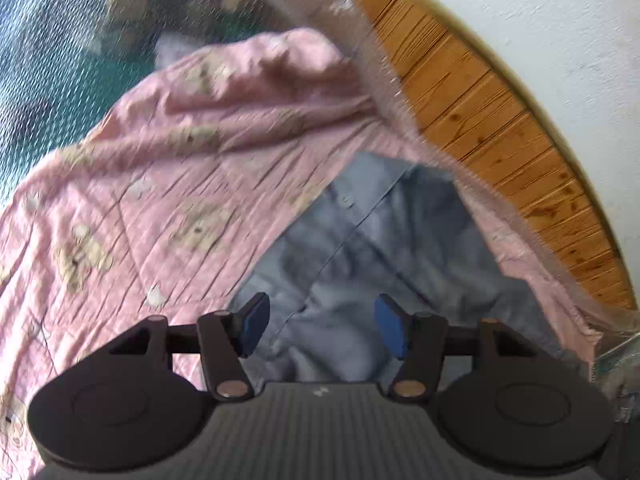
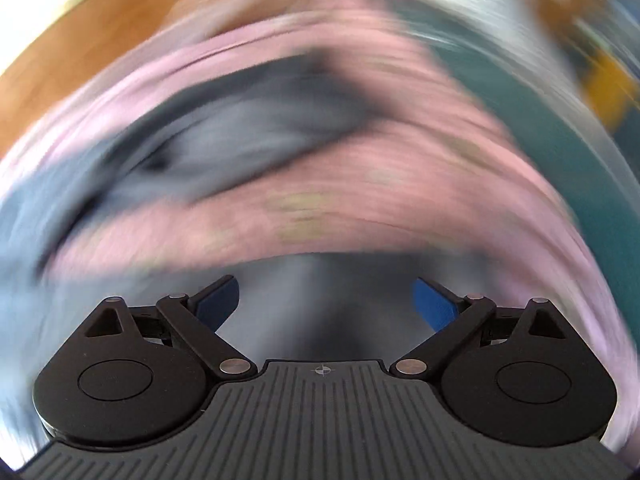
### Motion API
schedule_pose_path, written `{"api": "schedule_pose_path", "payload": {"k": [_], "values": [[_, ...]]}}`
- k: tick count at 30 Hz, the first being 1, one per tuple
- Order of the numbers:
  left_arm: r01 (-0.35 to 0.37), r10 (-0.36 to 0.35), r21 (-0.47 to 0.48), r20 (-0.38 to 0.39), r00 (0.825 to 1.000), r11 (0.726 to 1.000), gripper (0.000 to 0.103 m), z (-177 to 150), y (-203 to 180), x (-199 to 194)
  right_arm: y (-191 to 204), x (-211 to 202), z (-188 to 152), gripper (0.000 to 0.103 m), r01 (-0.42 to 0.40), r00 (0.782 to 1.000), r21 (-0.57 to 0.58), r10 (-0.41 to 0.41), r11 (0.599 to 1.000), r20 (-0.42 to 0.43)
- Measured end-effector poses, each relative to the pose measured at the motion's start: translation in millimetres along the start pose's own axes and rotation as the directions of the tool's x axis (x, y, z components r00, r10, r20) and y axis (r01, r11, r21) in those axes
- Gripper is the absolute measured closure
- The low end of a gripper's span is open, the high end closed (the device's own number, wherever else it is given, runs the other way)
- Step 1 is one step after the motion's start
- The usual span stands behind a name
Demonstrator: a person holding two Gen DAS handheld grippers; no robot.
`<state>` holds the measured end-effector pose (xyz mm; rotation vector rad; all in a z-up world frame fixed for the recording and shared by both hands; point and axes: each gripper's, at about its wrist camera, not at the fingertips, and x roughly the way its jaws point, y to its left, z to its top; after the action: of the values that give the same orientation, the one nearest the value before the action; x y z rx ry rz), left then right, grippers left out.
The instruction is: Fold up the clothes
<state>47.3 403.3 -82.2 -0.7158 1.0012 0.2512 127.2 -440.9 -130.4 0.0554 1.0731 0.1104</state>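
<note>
- We saw the grey-blue garment (image 1: pixel 372 232) lying crumpled in the lower middle and right of the left wrist frame, seams and creases running across it, not in any neat fold that we could make out.
- It rested on a pink quilt (image 1: pixel 168 184) printed with bears, which spread over the bed to the left and upper centre; we judged the bed served as the folding surface.
- Our left gripper (image 1: pixel 322 328) hung over the garment's near edge, its fingers well apart and holding nothing, probably lined up to take a hem.
- Our right gripper (image 2: pixel 325 306) also showed its fingers spread wide and empty; heavy blur smeared that view, with the garment (image 2: pixel 240 136) a grey streak at centre left.
- A wooden headboard (image 1: pixel 492 128) curved along the upper right.
</note>
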Motion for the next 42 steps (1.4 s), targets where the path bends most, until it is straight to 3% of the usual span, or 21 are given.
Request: {"api": "schedule_pose_path", "payload": {"k": [3, 7, 8, 9, 11, 13, 14, 15, 16, 17, 19, 21, 22, 24, 26, 28, 32, 34, 37, 40, 42], "values": [[-0.03, 0.026, -0.059, -0.075, 0.997, 0.998, 0.002, -12.0, 20.9, 38.7, 60.3, 17.0, 11.0, 0.006, -0.141, 0.99, -0.295, 0.126, 0.945, -0.069], [0.001, -0.01, -0.053, -0.167, 0.986, 0.999, 0.004, -16.0, 23.6, 79.0, 135.9, 39.9, 12.3, 0.006, -0.254, 0.967, -0.598, 0.187, 0.76, -0.173], [0.048, -0.053, -0.036, -0.169, 0.984, 0.998, 0.036, -14.4, 15.3, 80.8, 149.4, 44.7, 12.6, 0.006, -0.266, 0.964, -0.646, 0.182, 0.715, -0.195], [0.103, -0.104, -0.013, -0.156, 0.982, 0.995, 0.096, -11.7, 4.7, 76.2, 159.4, 49.1, 13.6, 0.006, -0.277, 0.96, -0.681, 0.174, 0.678, -0.218], [0.258, -0.257, 0.077, -0.03, 0.966, 0.963, 0.103, -0.4, -31.5, 25.4, 170.2, 55.5, 18.4, 0.006, -0.281, 0.958, -0.717, 0.147, 0.637, -0.245], [0.392, -0.411, 0.185, 0.081, 0.908, 0.901, 0.103, 11.0, -67.7, -25.5, 171.9, 58.2, 25.6, 0.007, -0.281, 0.957, -0.731, 0.124, 0.622, -0.262], [0.45, -0.49, 0.242, 0.141, 0.86, 0.86, 0.103, 16.2, -83.8, -56.1, 169.5, 57.3, 29.5, 0.008, -0.284, 0.955, -0.725, 0.121, 0.628, -0.27], [0.496, -0.565, 0.297, 0.227, 0.794, 0.816, 0.103, 18.6, -91.9, -100.3, 165.7, 55.3, 33.4, 0.009, -0.289, 0.953, -0.713, 0.122, 0.639, -0.276], [0.505, -0.6, 0.345, 0.28, 0.749, 0.791, 0.103, 18.5, -93.0, -132.5, 161.3, 52.9, 35.7, 0.009, -0.294, 0.951, -0.701, 0.128, 0.65, -0.28], [0.486, -0.599, 0.37, 0.311, 0.738, 0.792, 0.102, 19.1, -87.6, -150.8, 156.5, 50.4, 37.4, 0.009, -0.301, 0.949, -0.689, 0.137, 0.659, -0.283], [0.448, -0.528, 0.31, 0.261, 0.808, 0.838, 0.087, 24.2, -65.1, -137.1, 149.7, 46.4, 38.2, 0.009, -0.305, 0.948, -0.677, 0.147, 0.67, -0.281], [0.37, -0.391, 0.162, 0.129, 0.911, 0.915, 0.034, 19.2, -29.9, -86.9, 152.2, 46.0, 36.1, 0.01, -0.297, 0.952, -0.69, 0.15, 0.66, -0.266], [0.293, -0.301, 0.112, 0.067, 0.951, 0.949, 0.027, 11.5, -15.1, -60.9, 160.1, 47.7, 38.3, 0.011, -0.3, 0.953, -0.694, 0.168, 0.654, -0.253], [0.15, -0.147, 0.076, -0.046, 0.988, 0.986, 0.026, -5.2, 13.2, -13.2, 181.0, 42.6, 43.4, 0.011, -0.331, 0.943, -0.685, 0.248, 0.649, -0.221], [0.061, -0.053, 0.061, -0.123, 0.991, 0.996, 0.026, -14.9, 38.5, 22.9, 207.1, 37.4, 45.9, 0.011, -0.373, 0.924, -0.681, 0.32, 0.63, -0.21], [0.033, -0.028, 0.029, -0.168, 0.985, 0.999, 0.026, -18.1, 52.8, 50.2, 233.4, 35.2, 45.5, 0.011, -0.402, 0.908, -0.69, 0.36, 0.602, -0.215], [0.155, -0.149, 0.011, -0.208, 0.967, 0.988, 0.019, -16.7, 44.8, 77.2, 274.9, 38.5, 39.7, 0.011, -0.439, 0.888, -0.707, 0.386, 0.554, -0.249], [0.175, -0.166, 0.024, -0.208, 0.964, 0.984, 0.018, -15.0, 39.4, 79.9, 282.6, 41.0, 37.1, 0.011, -0.431, 0.893, -0.711, 0.376, 0.555, -0.248], [0.183, -0.175, 0.033, -0.162, 0.971, 0.983, 0.018, -8.1, 51.0, 69.4, 291.2, 44.4, 33.7, 0.011, -0.414, 0.903, -0.716, 0.357, 0.563, -0.241], [0.134, -0.135, -0.018, -0.112, 0.984, 0.991, 0.014, 2.5, 91.9, 53.2, 301.2, 44.8, 30.7, 0.011, -0.399, 0.909, -0.72, 0.351, 0.568, -0.227], [0.147, -0.156, -0.075, -0.137, 0.978, 0.986, 0.011, 1.7, 117.0, 52.8, 314.8, 38.4, 28.5, 0.011, -0.402, 0.902, -0.723, 0.378, 0.561, -0.208]]}}
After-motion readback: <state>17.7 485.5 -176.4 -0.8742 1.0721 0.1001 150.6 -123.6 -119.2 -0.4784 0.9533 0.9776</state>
